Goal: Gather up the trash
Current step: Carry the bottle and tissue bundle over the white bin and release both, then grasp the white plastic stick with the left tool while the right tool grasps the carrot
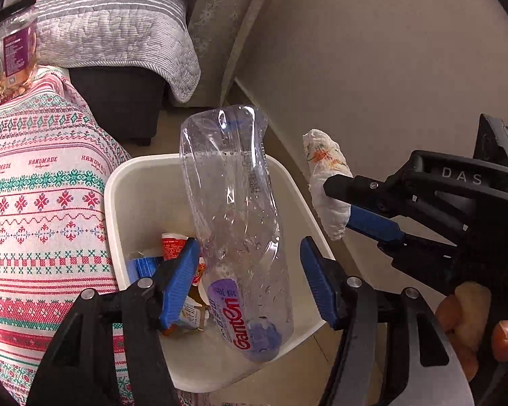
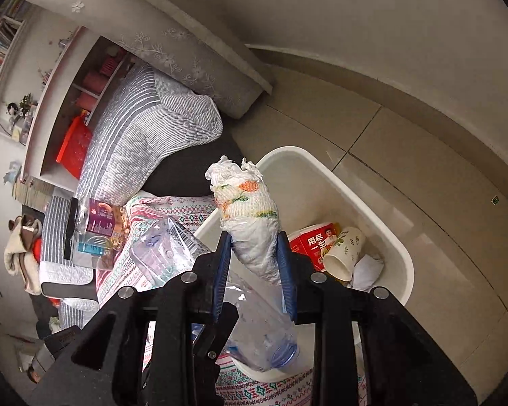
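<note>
A clear crushed plastic bottle with a purple Ganten label hangs cap-down over the white trash bin. My left gripper is open, its blue pads either side of the bottle and apart from it. My right gripper is shut on a crumpled white tissue wad with an orange print, held above the bin. The wad also shows in the left wrist view, right of the bottle. The bottle lies below the right gripper.
The bin holds a red carton, a paper cup and small wrappers. A patterned red-and-green cloth covers the table left of the bin, with a snack jar on it. A grey sofa and tiled floor lie beyond.
</note>
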Tool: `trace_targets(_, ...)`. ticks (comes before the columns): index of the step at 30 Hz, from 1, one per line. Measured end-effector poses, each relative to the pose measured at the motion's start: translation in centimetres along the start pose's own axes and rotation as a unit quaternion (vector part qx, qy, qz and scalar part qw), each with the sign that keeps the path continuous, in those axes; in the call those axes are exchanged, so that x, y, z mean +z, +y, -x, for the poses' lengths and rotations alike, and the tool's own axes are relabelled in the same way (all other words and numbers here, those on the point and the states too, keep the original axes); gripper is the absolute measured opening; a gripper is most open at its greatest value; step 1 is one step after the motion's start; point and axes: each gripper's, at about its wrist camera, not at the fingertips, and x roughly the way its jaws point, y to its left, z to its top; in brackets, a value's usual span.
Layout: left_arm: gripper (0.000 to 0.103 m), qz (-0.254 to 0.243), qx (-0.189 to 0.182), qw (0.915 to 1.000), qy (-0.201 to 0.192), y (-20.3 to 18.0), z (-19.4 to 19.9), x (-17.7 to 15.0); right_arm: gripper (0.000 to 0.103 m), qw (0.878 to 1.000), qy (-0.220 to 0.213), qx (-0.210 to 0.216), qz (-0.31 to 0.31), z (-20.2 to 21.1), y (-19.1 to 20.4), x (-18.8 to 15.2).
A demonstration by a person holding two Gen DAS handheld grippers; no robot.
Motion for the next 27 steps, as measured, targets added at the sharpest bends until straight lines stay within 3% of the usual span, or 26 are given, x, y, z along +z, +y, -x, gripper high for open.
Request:
trace_targets(1, 0.071, 0.005, 0.008, 1.0000, 0.004, 0.4, -0.2, -0.2, 0.065, 1.000, 0.007, -0.008, -0.007, -0.3, -0.3, 0.0)
trace_targets(2, 0.071, 0.011, 0.003, 0.9999, 0.005, 0.9, 0.0, -0.5, 0.066, 1.000, 0.007, -0.018, -0.012, -0.3, -0.6, 0.0)
trace_targets(10, 0.071, 0.048, 0.040, 0.9979, -0.017, 7.4, 5.5, -0.1, 0.066, 0.999, -0.016, -0.032, -0.026, -0.2, -0.9, 0.2)
trace_targets(14, 0.076, 0.076, 0.085, 0.9928, -0.036, 12.2, 9.3, 1.0, 0.066, 0.999, -0.016, -0.038, -0.014, -0.4, -0.1, -0.1)
trace_targets(19, 0.079, 0.184, 0.117, 0.9734, -0.070, 21.6, 14.7, 1.6, 0.066, 0.999, -0.019, -0.043, 0.021, -0.7, 1.7, -0.5)
trace_targets(23, 0.082, 0.254, 0.147, 0.9546, -0.050, 26.6, 15.6, 0.7, 0.066, 0.997, -0.001, -0.053, 0.064, -2.0, 4.0, -1.3)
trace_targets(25, 0.082, 0.269, 0.146, 0.9514, -0.035, 27.1, 15.3, 0.2, 0.066, 0.993, 0.013, -0.058, 0.098, -2.9, 5.6, -2.2)
trace_targets(27, 0.082, 0.262, 0.145, 0.9536, -0.026, 26.7, 14.3, 0.1, 0.066, 0.990, 0.020, -0.063, 0.127, -3.7, 7.1, -2.9)
